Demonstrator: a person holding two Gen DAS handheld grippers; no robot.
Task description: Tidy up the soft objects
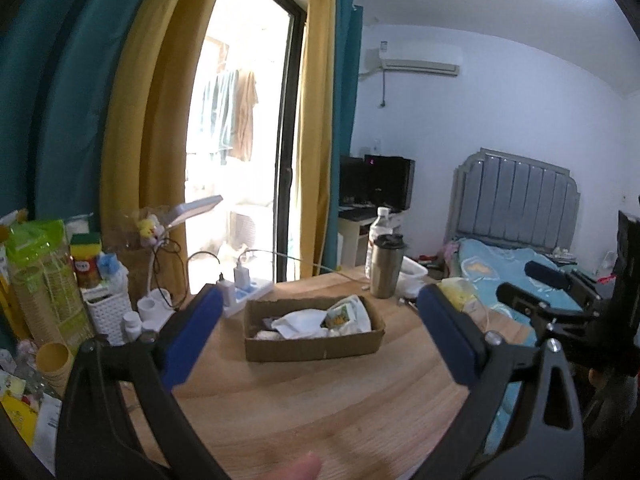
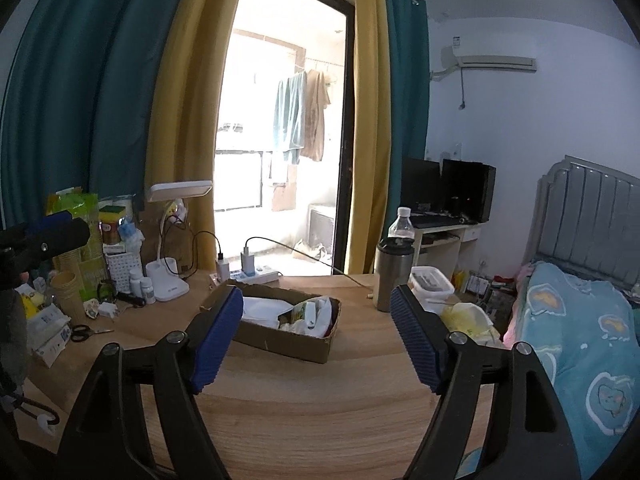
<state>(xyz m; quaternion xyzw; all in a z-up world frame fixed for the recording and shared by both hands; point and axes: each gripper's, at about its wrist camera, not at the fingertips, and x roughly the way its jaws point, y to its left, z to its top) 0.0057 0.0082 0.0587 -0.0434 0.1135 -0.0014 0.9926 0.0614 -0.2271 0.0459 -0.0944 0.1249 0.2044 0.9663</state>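
Left hand-held gripper [image 1: 320,312]: black arms, blue pads spread wide apart, nothing between them, hanging above the light wooden worktop [image 1: 320,408]. Right hand-held gripper [image 2: 316,320]: same build, blue ribbed pads apart, empty, also clear of the worktop.

Shallow brown cardboard box [image 1: 312,350] sits mid-frame on the worktop in both views, framed between the pads but beyond them. Inside it: soft white fabric and plastic pouches [image 1: 308,322], one with a yellow-green print, piled loosely; exact count unclear.

Behind the box, right of centre: steel tumbler with black lid [image 2: 392,276], clear plastic water bottle [image 2: 401,224] just behind it. White power strip with chargers [image 2: 256,274] behind the box at the worktop's far edge. White desk lamp [image 2: 172,240] left of centre. Left edge cluttered with paper cups [image 2: 70,296], jars, packets. Black scissors [image 2: 82,333] lower left. Bed with blue patterned cover [image 2: 580,340] at right.
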